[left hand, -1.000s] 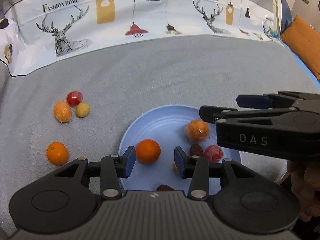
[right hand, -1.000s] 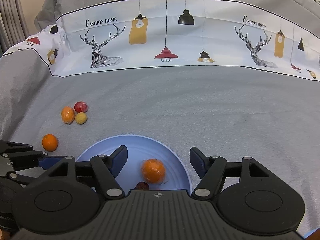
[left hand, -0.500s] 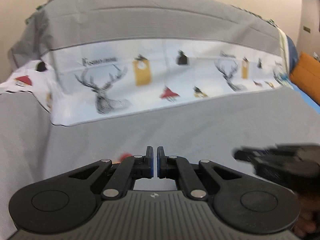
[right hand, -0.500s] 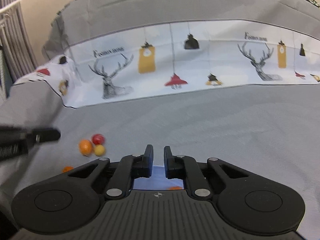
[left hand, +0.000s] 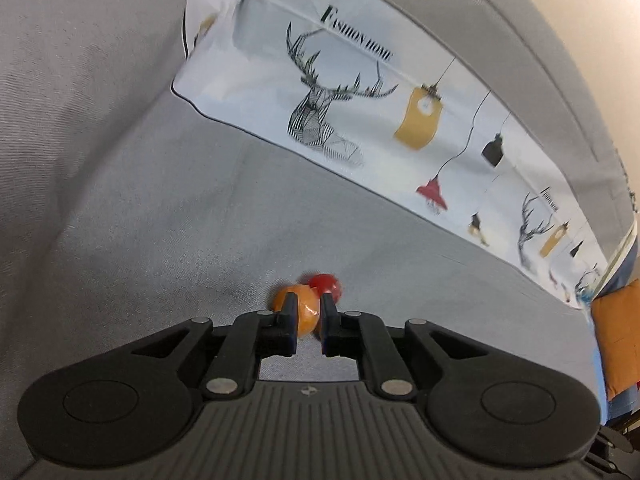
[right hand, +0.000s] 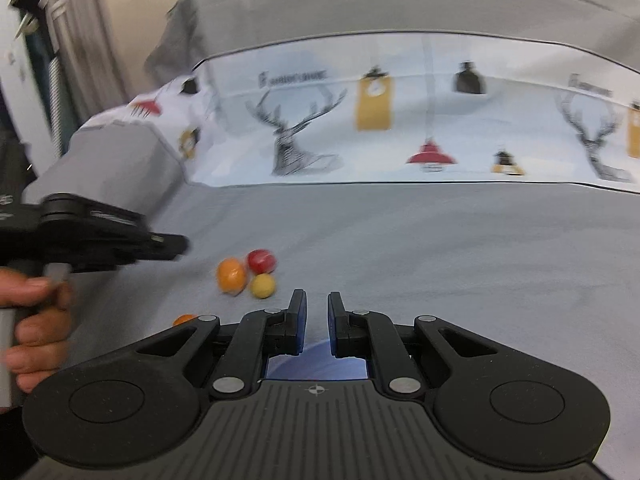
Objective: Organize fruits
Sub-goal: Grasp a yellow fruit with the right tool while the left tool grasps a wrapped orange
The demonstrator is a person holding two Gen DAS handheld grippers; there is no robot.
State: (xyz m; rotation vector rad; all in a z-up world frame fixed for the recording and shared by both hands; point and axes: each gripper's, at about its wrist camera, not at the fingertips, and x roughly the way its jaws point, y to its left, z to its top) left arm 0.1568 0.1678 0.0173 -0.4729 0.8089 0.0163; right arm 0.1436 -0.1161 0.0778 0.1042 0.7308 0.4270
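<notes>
A wrapped orange fruit [right hand: 231,274], a red fruit [right hand: 261,261] and a small yellow fruit [right hand: 263,285] lie together on the grey cloth. In the left wrist view my left gripper [left hand: 308,312] is nearly shut and empty, its fingertips just short of the orange fruit [left hand: 298,308], with the red fruit [left hand: 325,285] behind it. In the right wrist view the left gripper [right hand: 168,246] hovers left of the cluster. My right gripper [right hand: 317,312] is nearly shut and empty above the blue plate [right hand: 316,364]. Another orange [right hand: 184,319] peeks out at the lower left.
A white printed cloth with deer and lamps [right hand: 400,112] rises behind the grey surface. An orange cushion [left hand: 618,344] sits at the far right. A rack and curtain [right hand: 60,40] stand at the left.
Both grippers closed from wide open. The left gripper left the plate and swung left toward the fruit cluster. The right gripper lifted, so the plate mostly dropped below view.
</notes>
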